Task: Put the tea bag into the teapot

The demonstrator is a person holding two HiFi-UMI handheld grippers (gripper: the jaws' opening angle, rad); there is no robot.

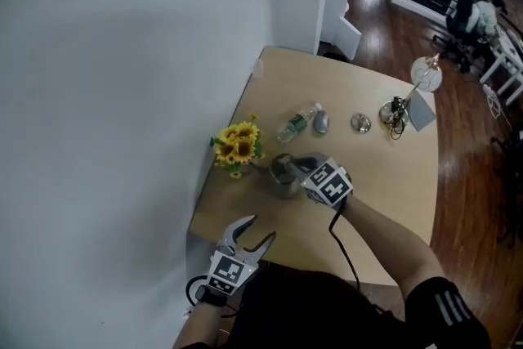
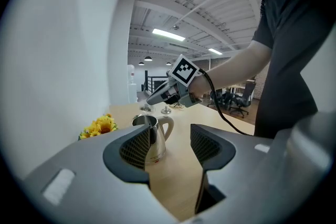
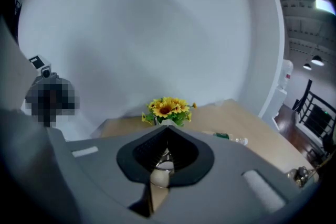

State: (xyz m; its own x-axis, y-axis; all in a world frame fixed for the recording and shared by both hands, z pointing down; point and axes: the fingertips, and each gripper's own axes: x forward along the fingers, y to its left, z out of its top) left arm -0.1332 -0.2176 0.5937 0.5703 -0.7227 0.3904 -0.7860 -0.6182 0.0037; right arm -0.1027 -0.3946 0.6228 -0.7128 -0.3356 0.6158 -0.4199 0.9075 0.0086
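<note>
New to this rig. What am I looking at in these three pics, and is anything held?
No robot here: a person holds tongs in each hand. One picture is from a head camera looking down; the other two are from cameras riding on the tongs, looking along their jaws. On the table stand a metal teapot and sunflowers; a plastic bottle lies beyond them. The left tongs are open and empty, near the table's front edge. The right tongs hover above the teapot, jaws shut; no tea bag can be made out between them.
</note>
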